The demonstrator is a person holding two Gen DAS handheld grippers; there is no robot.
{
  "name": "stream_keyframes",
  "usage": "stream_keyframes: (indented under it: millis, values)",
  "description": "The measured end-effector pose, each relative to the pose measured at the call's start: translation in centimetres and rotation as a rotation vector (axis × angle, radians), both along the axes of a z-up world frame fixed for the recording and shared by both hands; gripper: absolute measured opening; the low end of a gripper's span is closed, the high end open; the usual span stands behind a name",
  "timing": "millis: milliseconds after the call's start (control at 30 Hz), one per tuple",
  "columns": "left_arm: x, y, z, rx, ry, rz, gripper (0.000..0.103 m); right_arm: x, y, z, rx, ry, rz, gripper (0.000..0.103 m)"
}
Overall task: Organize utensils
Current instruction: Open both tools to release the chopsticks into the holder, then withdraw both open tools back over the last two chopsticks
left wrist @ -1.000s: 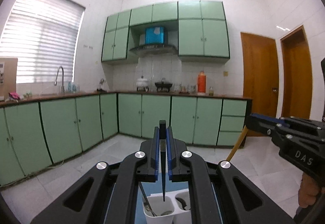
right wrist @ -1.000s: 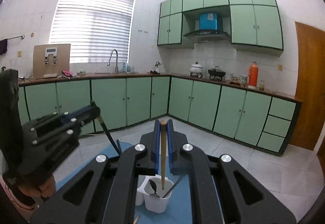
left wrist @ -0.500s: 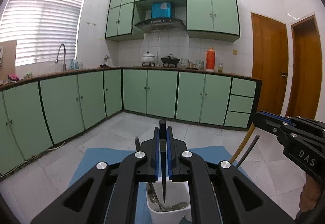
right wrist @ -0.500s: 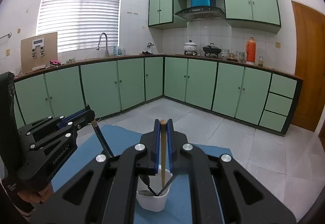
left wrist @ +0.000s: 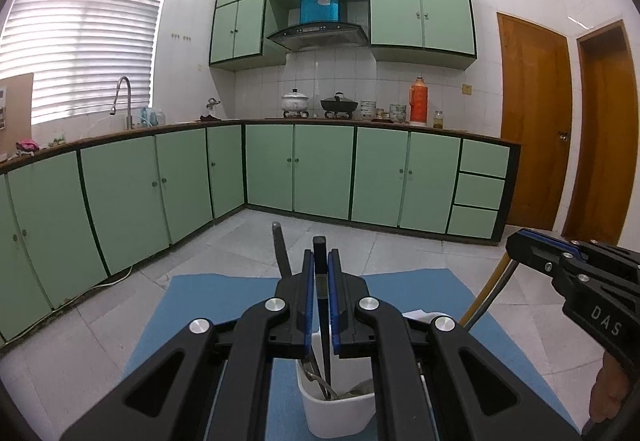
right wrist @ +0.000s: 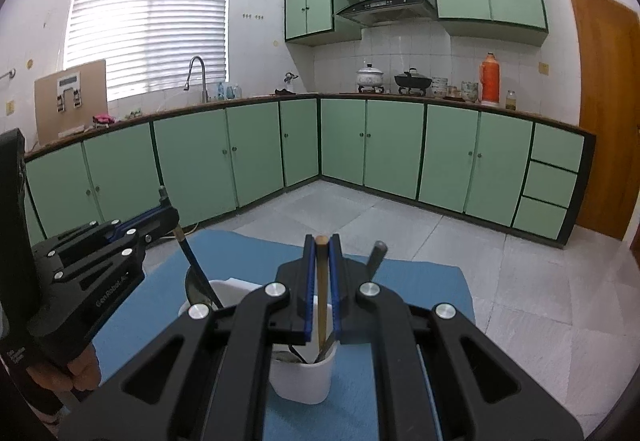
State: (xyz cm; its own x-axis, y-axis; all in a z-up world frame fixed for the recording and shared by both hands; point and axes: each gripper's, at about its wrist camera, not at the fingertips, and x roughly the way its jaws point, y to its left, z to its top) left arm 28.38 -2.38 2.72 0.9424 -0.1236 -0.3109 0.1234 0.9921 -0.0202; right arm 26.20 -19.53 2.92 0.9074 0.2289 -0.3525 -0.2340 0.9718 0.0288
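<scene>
Both grippers hang over the white holder on the blue mat, each with a utensil pinched upright, handle up, working end down, so it can drop straight in. The left gripper has its fingers clenched on a dark handled utensil, whose shaft runs down between the blue pads into the near compartment, where metal pieces already lie. A second dark handle leans out of the holder just left of it, so the vertical hold looks meant to slip past that neighbour.

The right gripper grips a wooden stick, perhaps a chopstick or a wooden handle; too thin to say. Its lower end reaches into the round-looking compartment beside other pieces, while another grey handle leans out to the right.

My read: both are at the point of insertion, and the next step calls for letting go only once each tip sits low enough not to tip the light holder.
</scene>
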Motion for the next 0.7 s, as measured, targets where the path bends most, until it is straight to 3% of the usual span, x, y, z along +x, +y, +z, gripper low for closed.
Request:
stream_keyframes:
  millis: [100,267,400,467,700]
  values:
    - [-0.4,0.0,0.0,-0.004,-0.005,0.006,0.015,-0.4,-0.4,0.1,0.005,-0.005,-0.002,0.007]
    - [-1.2,0.5,0.1,-0.011,-0.018,0.011,0.044,-1.7,-0.9,0.4,0.001,-0.034,-0.001,0.010]
    - [-1.9,0.8,0.6,-0.018,-0.034,0.007,0.054,-2.7,-1.4,1.0,0.011,-0.069,-0.008,0.030]
    - [-2.2,1.0,0.9,-0.019,-0.049,0.011,0.066,-3.1,-1.5,1.4,0.008,-0.083,-0.012,0.031]
    - [-5.0,1.8,1.5,-0.035,-0.077,0.017,0.074,-6.0,-1.6,1.5,0.008,-0.112,-0.027,0.044]
